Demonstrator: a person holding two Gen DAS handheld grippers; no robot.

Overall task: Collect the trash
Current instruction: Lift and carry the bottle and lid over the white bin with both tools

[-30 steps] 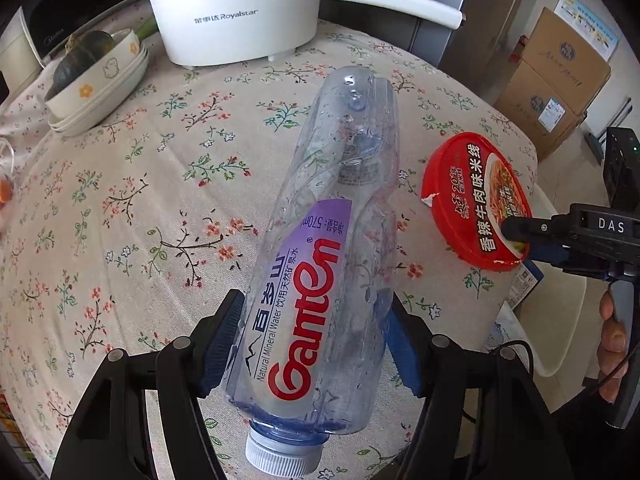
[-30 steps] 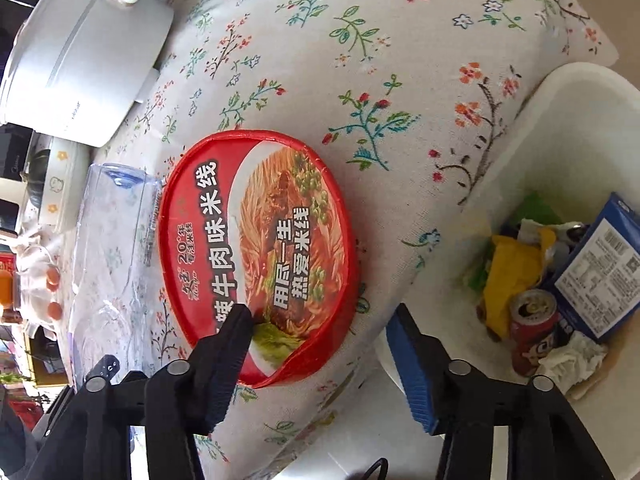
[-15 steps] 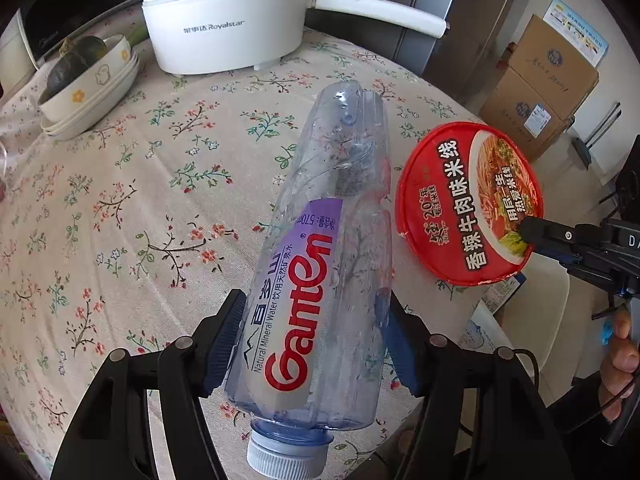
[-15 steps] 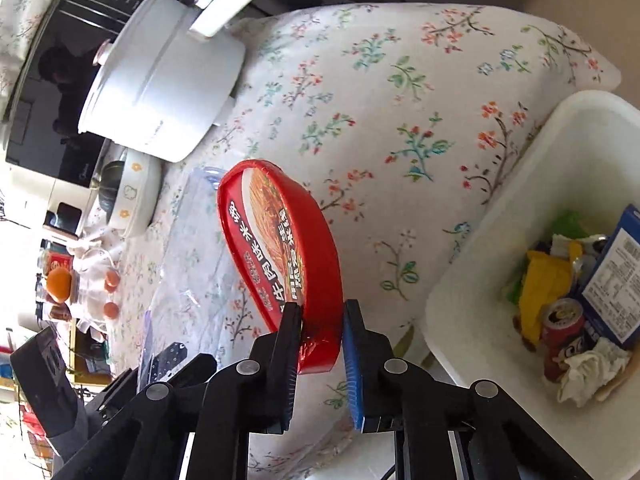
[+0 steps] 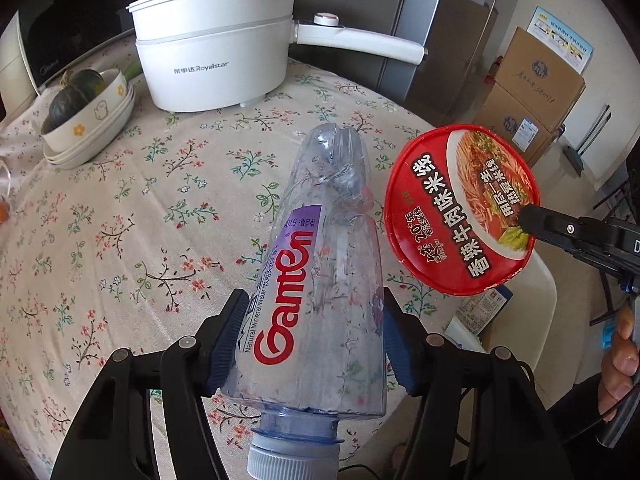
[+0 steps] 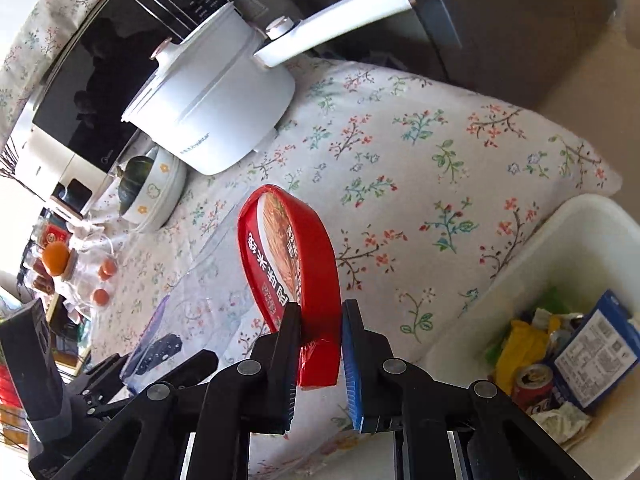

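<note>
We have two pieces of trash in hand at once. The crushed plastic water bottle (image 5: 320, 280) sits between the pads of our left gripper (image 5: 312, 344), cap toward the camera, lifted clear of the floral tablecloth (image 5: 120, 220) near the table's right edge. The jaws stand wide but press on both flanks, so we count it as gripped. Just to its right, the red noodle-cup lid (image 5: 460, 208) hangs in the air, pinched at its rim by our right gripper (image 6: 320, 340), whose jaws have just been closing and now clamp the folded edge between them. The lid is tilted on edge, above the table's near corner.

Below that corner stands the white bin (image 6: 580, 232), already holding a drink can (image 6: 534, 384), a blue carton (image 6: 600, 348), yellow wrapper and crumpled tissue, so part of the collecting looks done. What we judge remains: carry both items over the rim and release them. The electric pot (image 5: 212, 60), the stacked bowls with a squash (image 5: 92, 116) at the far left edge are not trash, we judge, and stay.
</note>
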